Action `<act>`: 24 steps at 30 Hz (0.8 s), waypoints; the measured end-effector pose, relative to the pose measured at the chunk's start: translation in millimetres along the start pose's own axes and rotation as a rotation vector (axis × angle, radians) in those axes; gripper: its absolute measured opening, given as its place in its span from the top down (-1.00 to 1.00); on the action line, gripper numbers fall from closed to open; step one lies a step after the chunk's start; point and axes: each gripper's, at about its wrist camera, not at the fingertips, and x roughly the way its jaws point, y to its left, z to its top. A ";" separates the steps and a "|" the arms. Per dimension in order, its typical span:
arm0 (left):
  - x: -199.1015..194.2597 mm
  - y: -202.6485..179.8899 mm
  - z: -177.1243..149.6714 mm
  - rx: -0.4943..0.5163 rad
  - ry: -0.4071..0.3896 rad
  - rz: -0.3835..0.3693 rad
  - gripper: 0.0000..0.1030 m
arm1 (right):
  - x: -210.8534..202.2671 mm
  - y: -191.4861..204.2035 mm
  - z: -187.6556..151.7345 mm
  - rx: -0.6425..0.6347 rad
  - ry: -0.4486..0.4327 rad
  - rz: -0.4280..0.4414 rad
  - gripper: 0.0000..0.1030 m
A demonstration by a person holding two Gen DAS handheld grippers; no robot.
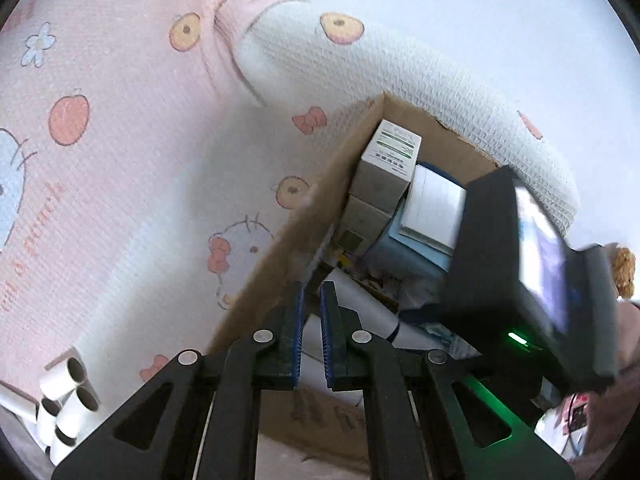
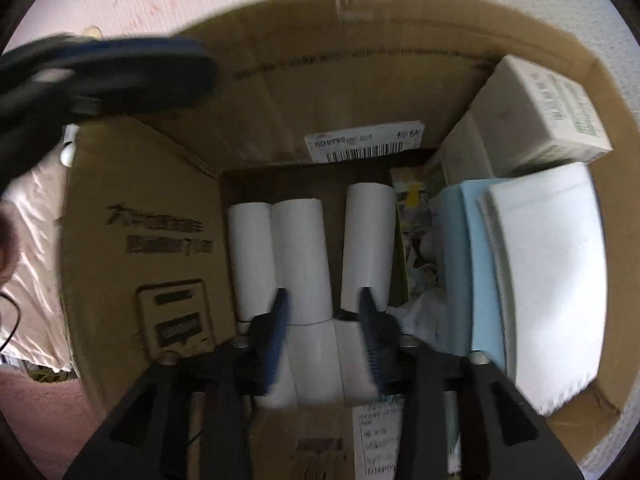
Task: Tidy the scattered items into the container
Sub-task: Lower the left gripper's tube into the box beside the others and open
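Observation:
The container is a brown cardboard box [image 1: 304,224] on a pink cartoon-print mat; the right wrist view looks down into it [image 2: 340,92]. Inside lie three white rolls [image 2: 300,256], white cartons [image 2: 544,116] and a blue-and-white stack [image 2: 536,264]. More white rolls [image 1: 66,404] lie outside on the mat at lower left. My left gripper [image 1: 312,292] is above the box's near wall, its blue pads close together with nothing between them. My right gripper [image 2: 322,300] is open and empty over the rolls inside the box. It appears blurred in the left wrist view [image 1: 520,280].
A white quilted bolster [image 1: 400,76] lies behind the box. The box flap [image 2: 144,232] folds in on the left. The left gripper shows blurred at upper left of the right wrist view [image 2: 100,76].

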 end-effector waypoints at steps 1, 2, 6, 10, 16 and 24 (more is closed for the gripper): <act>-0.3 2.6 -1.2 -0.011 -0.006 0.004 0.82 | 4.6 -0.6 2.4 0.009 0.008 -0.007 0.01; -2.7 6.7 -2.7 -0.029 -0.024 -0.004 0.82 | 8.9 -1.3 4.6 0.021 0.017 -0.014 0.00; -14.3 18.2 -5.3 -0.063 -0.099 -0.053 0.75 | 21.7 -1.2 12.4 0.059 0.031 -0.074 0.00; -7.4 26.1 -6.2 -0.060 -0.103 -0.055 0.69 | 23.9 3.1 15.4 0.064 0.005 -0.124 0.02; -10.0 28.0 -12.1 -0.016 -0.107 -0.030 0.68 | 19.3 13.6 11.1 0.034 -0.022 -0.164 0.60; -13.3 40.2 -15.9 -0.074 -0.124 -0.075 0.66 | 38.0 2.9 11.7 0.091 0.075 -0.089 0.60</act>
